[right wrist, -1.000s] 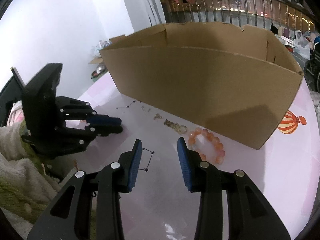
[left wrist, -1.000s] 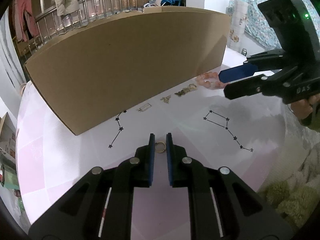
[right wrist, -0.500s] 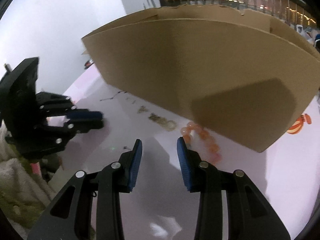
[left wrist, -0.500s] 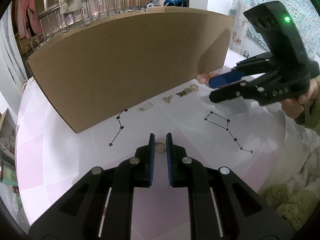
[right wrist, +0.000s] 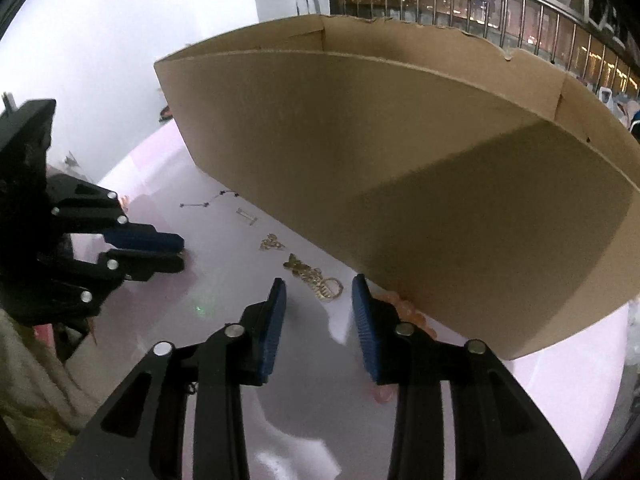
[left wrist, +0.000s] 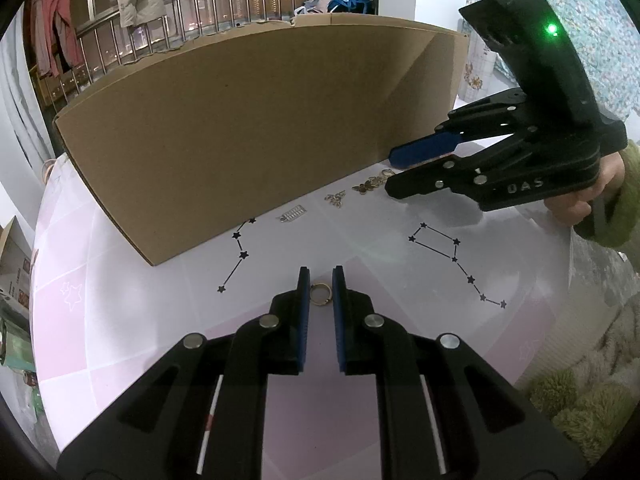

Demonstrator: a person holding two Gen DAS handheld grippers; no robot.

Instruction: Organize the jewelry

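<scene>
Fingers of our left gripper: nearly closed, blue pads flanking a small gold ring that lies on the worktop; whether the pads press it we cannot tell. Fingers of our right gripper: closing, parted, nothing between them yet; tips hang just short of a gold chain with a round loop, and the right-hand finger covers part of an orange bead bracelet lying against the box.

Next out, on the pale worktop printed with black star constellations, in a row along the box's foot: a butterfly-shaped gold charm, a small gold cluster, a short silver bar piece.

Behind the row: one large cardboard box, open-topped, standing on the worktop.

Beside us: a hand in a green sleeve grips the right tool.

Farthest: a metal railing with hung clothes.
</scene>
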